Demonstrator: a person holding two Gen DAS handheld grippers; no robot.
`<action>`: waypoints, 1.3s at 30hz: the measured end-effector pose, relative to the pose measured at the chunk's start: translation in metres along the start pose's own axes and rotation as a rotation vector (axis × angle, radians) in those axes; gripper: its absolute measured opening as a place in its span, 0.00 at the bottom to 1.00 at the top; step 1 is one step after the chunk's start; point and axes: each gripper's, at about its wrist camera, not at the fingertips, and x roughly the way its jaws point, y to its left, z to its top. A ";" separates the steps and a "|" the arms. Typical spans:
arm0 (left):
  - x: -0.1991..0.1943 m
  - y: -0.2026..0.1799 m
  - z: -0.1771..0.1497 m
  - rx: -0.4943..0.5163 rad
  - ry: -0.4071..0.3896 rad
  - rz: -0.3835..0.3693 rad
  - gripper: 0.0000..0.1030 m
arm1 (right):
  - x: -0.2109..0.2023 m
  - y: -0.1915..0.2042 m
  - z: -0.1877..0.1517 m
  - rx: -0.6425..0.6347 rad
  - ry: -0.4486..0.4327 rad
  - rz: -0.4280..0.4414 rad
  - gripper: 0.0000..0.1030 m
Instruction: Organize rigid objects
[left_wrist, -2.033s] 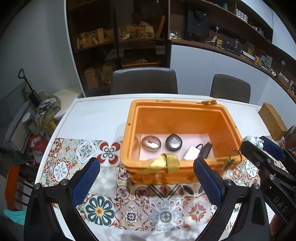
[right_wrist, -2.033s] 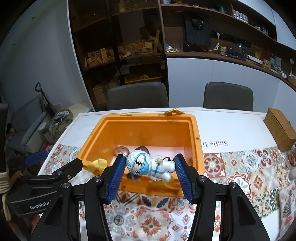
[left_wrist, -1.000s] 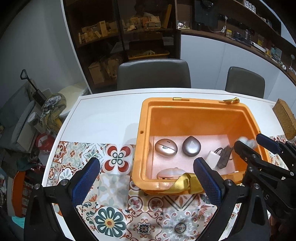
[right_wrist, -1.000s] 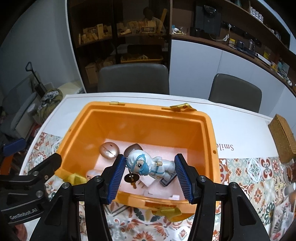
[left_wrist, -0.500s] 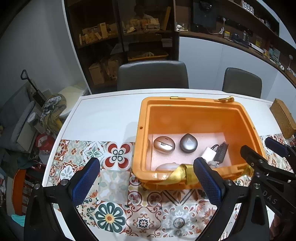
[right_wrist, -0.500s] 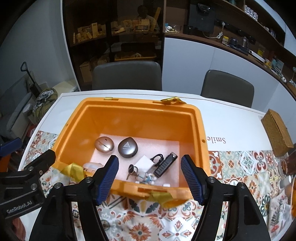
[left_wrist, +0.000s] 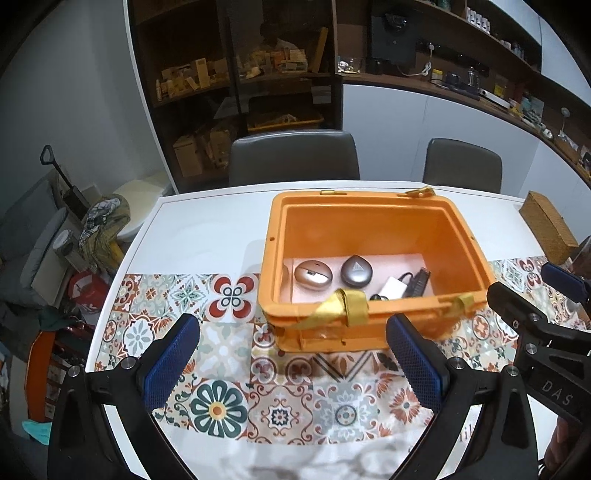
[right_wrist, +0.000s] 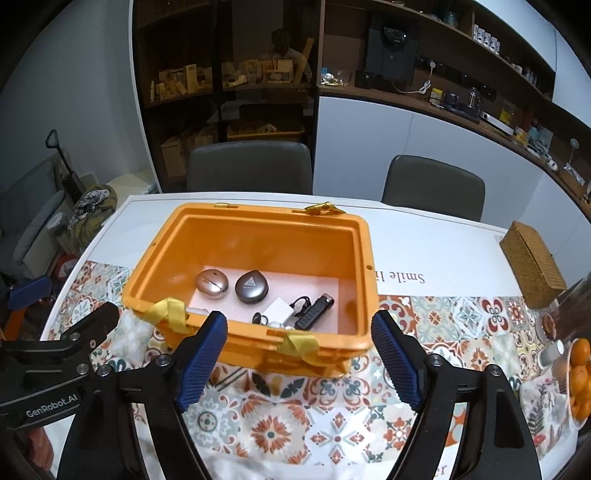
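Right wrist, orange bin (right_wrist: 364, 258) upright, long axis left-right

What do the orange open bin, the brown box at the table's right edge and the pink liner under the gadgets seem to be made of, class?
Orange open bin: likely moulded plastic, with smooth, slightly glossy walls and a rounded rim.
Brown box: probably woven wicker or rattan, given its fine basket-weave texture.
Pink liner: possibly foam sheet, matte and pale, though paper cannot be ruled out.

Orange bin (right_wrist: 364, 291) (yellow tape (right_wrist: 170, 311)); floral-tiled tablecloth (right_wrist: 439, 321).
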 end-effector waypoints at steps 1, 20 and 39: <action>-0.003 0.000 -0.002 -0.001 -0.002 -0.003 1.00 | -0.003 -0.001 -0.002 0.003 -0.003 -0.005 0.82; -0.023 -0.003 -0.045 -0.007 0.041 -0.017 1.00 | -0.046 -0.014 -0.050 0.051 0.009 0.013 0.90; -0.037 -0.008 -0.063 0.000 0.060 -0.036 1.00 | -0.047 -0.012 -0.079 0.075 0.088 0.049 0.90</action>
